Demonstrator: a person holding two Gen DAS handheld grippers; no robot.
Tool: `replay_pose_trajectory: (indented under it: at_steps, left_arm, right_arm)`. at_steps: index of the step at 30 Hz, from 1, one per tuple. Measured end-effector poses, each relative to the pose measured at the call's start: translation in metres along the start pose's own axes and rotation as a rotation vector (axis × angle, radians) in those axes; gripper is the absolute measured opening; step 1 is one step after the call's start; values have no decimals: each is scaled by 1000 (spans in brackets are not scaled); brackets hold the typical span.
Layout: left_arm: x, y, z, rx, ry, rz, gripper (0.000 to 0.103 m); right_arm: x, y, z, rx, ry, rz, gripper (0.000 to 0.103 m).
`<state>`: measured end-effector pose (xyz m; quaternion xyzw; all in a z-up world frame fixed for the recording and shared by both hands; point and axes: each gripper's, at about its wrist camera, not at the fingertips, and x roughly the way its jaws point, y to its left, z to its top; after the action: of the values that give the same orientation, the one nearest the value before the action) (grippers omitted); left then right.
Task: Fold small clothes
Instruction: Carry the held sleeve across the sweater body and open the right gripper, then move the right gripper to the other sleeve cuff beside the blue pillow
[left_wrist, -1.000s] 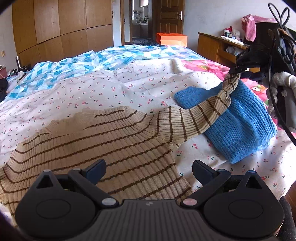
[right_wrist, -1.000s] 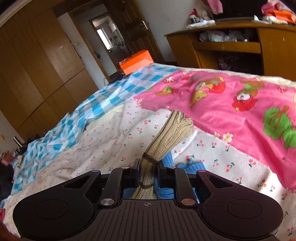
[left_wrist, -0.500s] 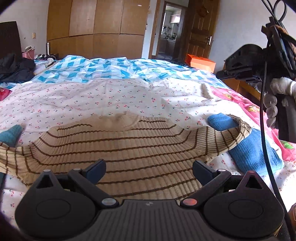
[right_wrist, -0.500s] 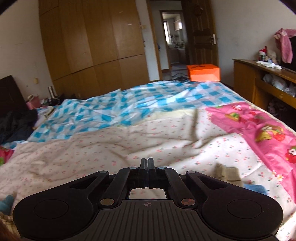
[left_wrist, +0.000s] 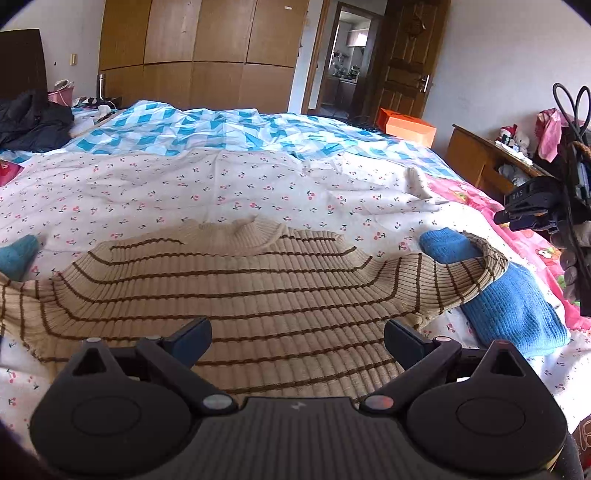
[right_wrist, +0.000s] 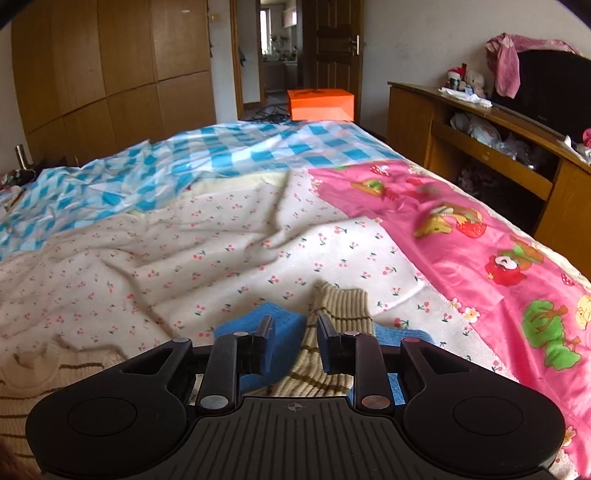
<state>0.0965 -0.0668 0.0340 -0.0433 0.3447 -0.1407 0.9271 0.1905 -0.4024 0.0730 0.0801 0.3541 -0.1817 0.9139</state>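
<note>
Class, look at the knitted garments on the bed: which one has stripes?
The beige ribbed sweater with thin brown stripes, spread flat in front of the left gripper. The blue knitted garment beside it is plain, with one beige sleeve lying across it.

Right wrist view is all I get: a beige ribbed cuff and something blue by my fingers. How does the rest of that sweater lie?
Observer: The beige, brown-striped knit sweater lies spread flat on the bed, collar away from the left gripper.
Operator: Is that gripper holding anything?
Observer: No, its jaws stand open and empty over the sweater's near part.
Operator: And the blue thing?
Observer: A blue knit garment; the sweater's sleeve lies draped across it.
</note>
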Motion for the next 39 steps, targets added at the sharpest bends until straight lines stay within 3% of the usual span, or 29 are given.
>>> replay_pose_trajectory:
  at_steps: [9, 11, 16, 18, 22, 26, 30, 33, 39]
  left_arm:
    - [24, -34, 10, 60, 33, -37, 103]
    - [28, -40, 10, 65, 41, -49, 103]
    - [29, -51, 9, 94, 49, -64, 103]
    - [25, -48, 9, 98, 43, -63, 103]
    - [12, -26, 8, 58, 26, -34, 103]
    - [-7, 7, 2, 10, -1, 35, 103]
    - [-24, 44, -14, -18, -26, 151, 103]
    - [-30, 68, -29, -43, -12, 218, 103]
    - [-28, 100, -52, -124, 20, 239, 103]
  right_arm:
    - [48, -9, -9, 1, 98, -37, 28]
    - [57, -19, -10, 54, 139, -2, 28]
    - [62, -27, -14, 135, 162, 69, 13]
    - [47, -26, -11, 178, 133, 164, 12]
    - [3, 18, -2, 130, 61, 351, 11]
    - [-33, 108, -6, -17, 15, 572, 11]
    - [-36, 198, -47, -189, 131, 787, 16]
    - [-30, 233, -73, -295, 176, 779, 17]
    - [-32, 228, -95, -392, 207, 713, 19]
